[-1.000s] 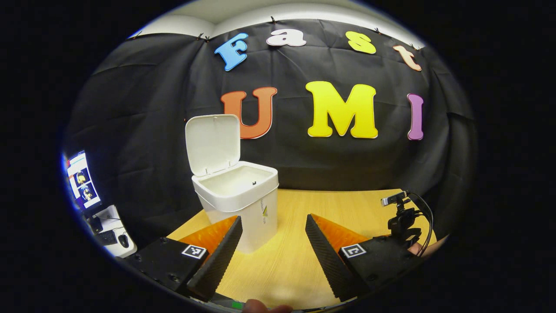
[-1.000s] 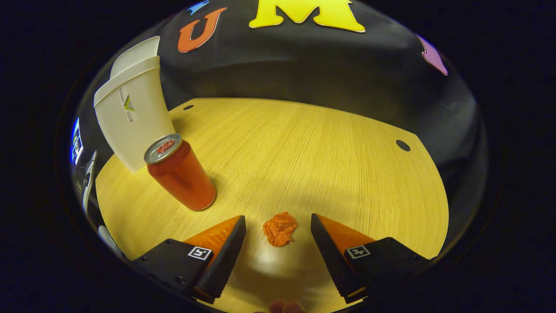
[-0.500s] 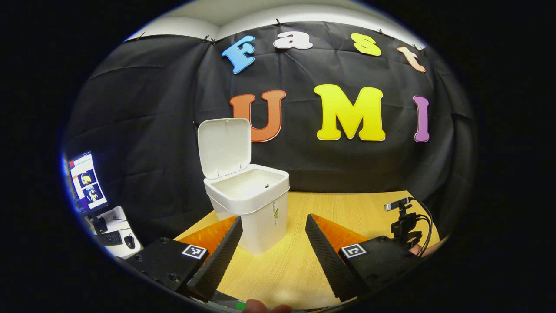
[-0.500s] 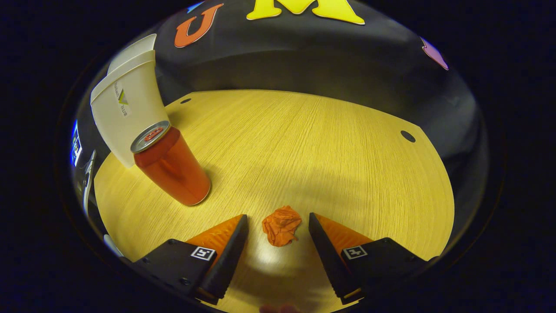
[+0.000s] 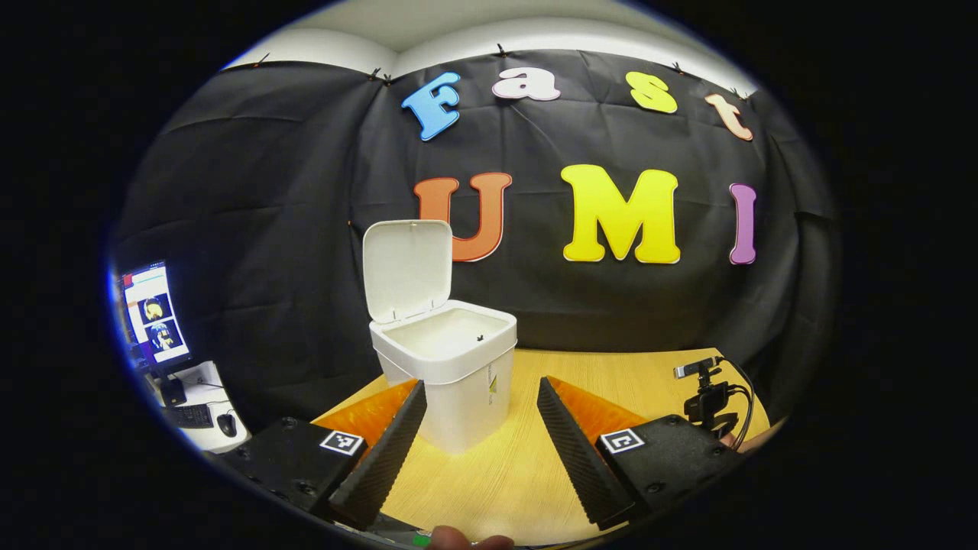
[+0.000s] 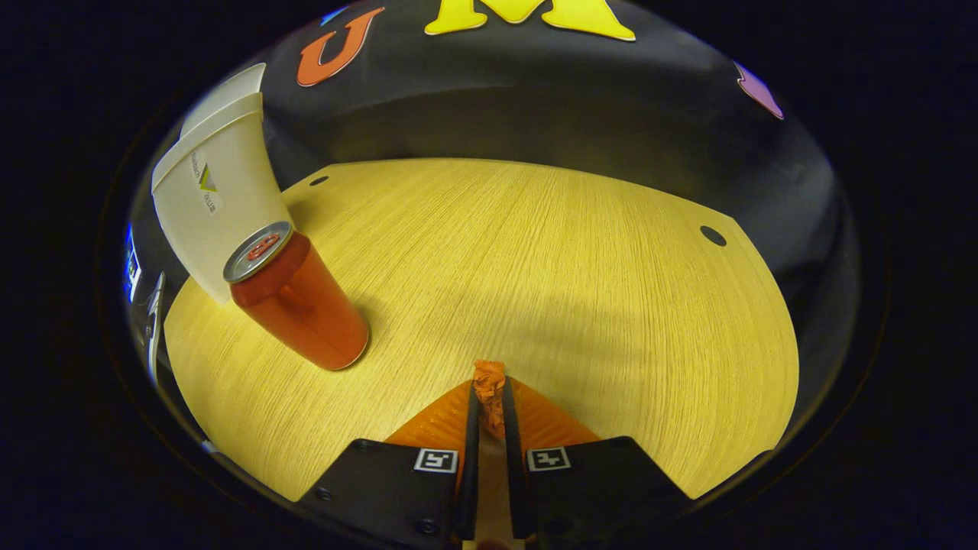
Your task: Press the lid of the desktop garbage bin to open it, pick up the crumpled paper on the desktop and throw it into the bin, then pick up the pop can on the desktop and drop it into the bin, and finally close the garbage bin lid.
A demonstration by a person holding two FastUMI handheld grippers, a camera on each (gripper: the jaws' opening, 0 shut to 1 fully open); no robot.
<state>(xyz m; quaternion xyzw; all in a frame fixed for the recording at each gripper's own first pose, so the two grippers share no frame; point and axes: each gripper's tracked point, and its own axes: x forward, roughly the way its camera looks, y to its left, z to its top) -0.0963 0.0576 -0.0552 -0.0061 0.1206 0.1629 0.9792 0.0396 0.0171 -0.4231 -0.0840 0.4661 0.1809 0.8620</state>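
Right tongs (image 6: 489, 393) clenched on crumpled paper (image 6: 489, 386), low over the surface (image 6: 573, 252), ready to lift. Left tongs (image 5: 477, 412) released, idle before the garbage bin (image 5: 451, 374), lid (image 5: 406, 267) upright. Pop can (image 6: 294, 302) stands beside the bin.

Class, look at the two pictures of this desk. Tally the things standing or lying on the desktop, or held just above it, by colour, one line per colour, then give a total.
White: 1, the garbage bin with its lid up.
Red: 1, the pop can, standing upright.
Orange: 1, the crumpled paper, pinched in the right hand-held gripper.
Black: 1, a small camera on a stand.
Total: 4
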